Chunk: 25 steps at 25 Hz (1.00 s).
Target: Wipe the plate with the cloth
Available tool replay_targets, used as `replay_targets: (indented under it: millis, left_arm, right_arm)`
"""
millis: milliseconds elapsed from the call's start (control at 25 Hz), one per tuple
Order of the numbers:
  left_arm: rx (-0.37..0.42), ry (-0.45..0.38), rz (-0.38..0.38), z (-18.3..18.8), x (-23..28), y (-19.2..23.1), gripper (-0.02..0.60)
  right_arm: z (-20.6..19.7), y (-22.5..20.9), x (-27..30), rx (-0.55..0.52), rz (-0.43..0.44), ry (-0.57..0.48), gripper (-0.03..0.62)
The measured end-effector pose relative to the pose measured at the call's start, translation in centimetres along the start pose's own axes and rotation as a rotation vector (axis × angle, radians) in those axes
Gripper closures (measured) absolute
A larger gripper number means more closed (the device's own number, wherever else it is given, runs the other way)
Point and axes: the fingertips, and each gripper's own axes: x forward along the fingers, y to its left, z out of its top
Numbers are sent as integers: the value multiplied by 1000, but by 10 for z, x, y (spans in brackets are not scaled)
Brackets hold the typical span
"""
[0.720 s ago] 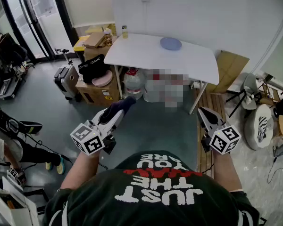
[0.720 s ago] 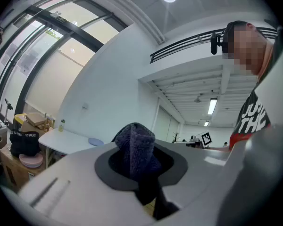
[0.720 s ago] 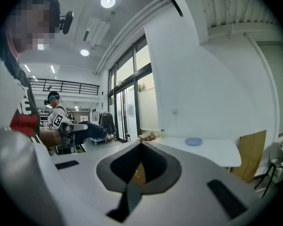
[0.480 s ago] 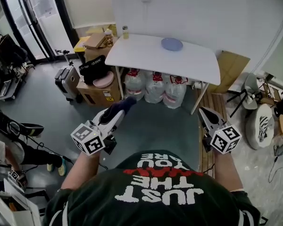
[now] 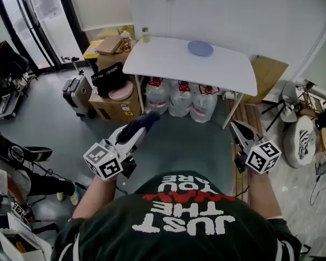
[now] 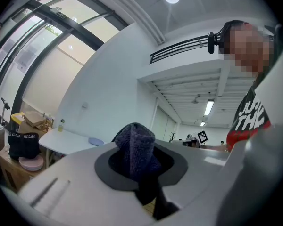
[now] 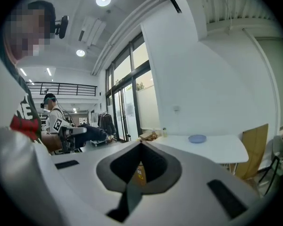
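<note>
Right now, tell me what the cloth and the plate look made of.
The cloth looks like dark blue fleece or terry: fuzzy, ribbed nap. The plate is pale blue and smooth; plastic or glazed ceramic, too far to tell.

Both arms reach forward, left gripper (image 5: pixel 137 128) clamped on the cloth (image 6: pixel 136 147), right gripper (image 5: pixel 236 126) jaws together.
</note>
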Motion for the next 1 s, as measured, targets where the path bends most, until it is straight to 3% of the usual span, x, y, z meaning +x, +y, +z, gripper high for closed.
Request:
replay_targets:
  millis: [360,600,800,1000]
  left_arm:
    - [-18,18,22,4,-45,70,529]
    - [-27,26,31,-2,-21,113,529]
    - [-24,44,46,-23,51,149,529]
    - [-25,49,156,-26,168,205,529]
  right_arm:
    - [-5,18,61,6,-18,30,594]
    - [-20,-7,103,4,-7,69,594]
    - [-36,-88,156,23,38,77,594]
    - [-19,-214,240,7,170,90,594]
